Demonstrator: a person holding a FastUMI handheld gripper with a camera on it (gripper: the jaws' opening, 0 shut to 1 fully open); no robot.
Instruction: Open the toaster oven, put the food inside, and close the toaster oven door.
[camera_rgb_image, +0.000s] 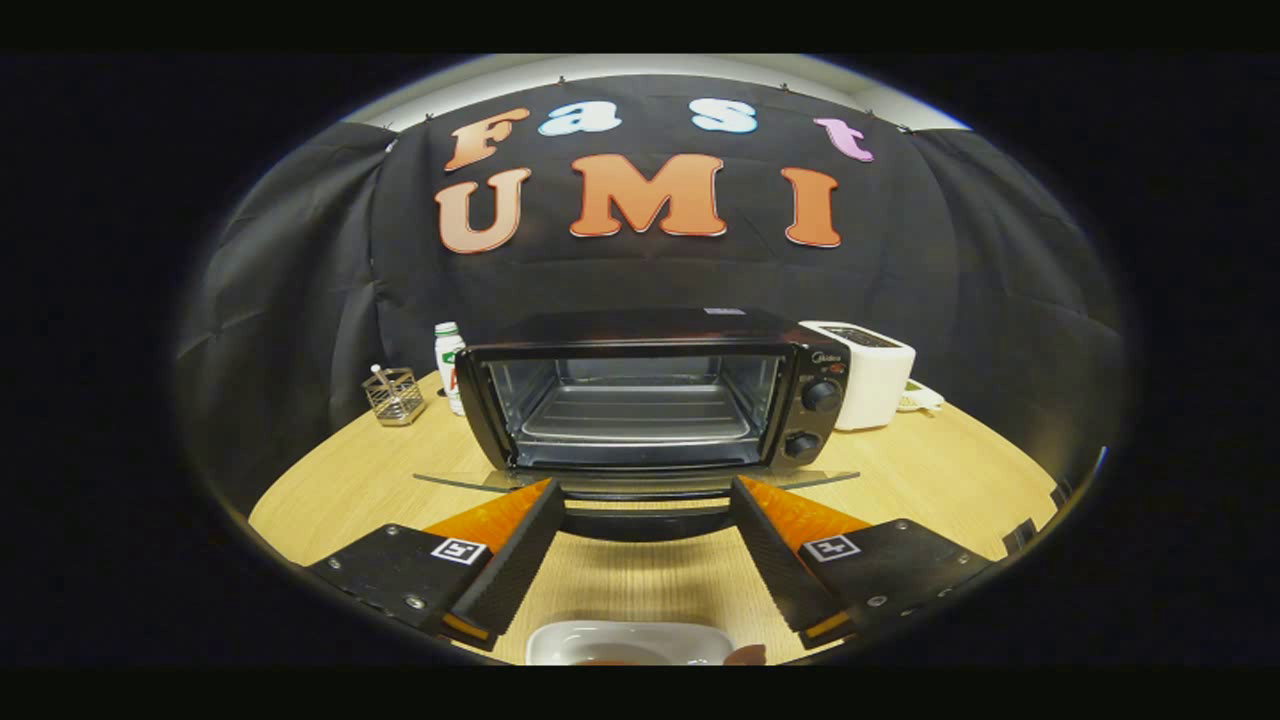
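Pale wood makes up the table (930, 470), and a black toaster oven (650, 395) stands toward its far edge, facing the gripper (645, 490). Its glass door (640, 482) is swung fully down and lies flat, reaching toward the gripper, with the dark handle (645, 522) at its near edge showing between the two fingers. The cavity is open, a wire rack (637, 412) resting inside and two knobs (820, 395) stacked on the right panel. The gripper's fingers are spread wide apart and hold nothing; their tips sit just at the door's near edge, one on either side of the handle, though contact cannot be judged. At the table's near edge, below the fingers, lies a white dish (630, 640) with something brown in it that is mostly cut off. A white toaster (872, 372) stands just beside the oven's right side, a white bottle (450, 365) by its left rear, and a small wire holder (393, 395) farther left.
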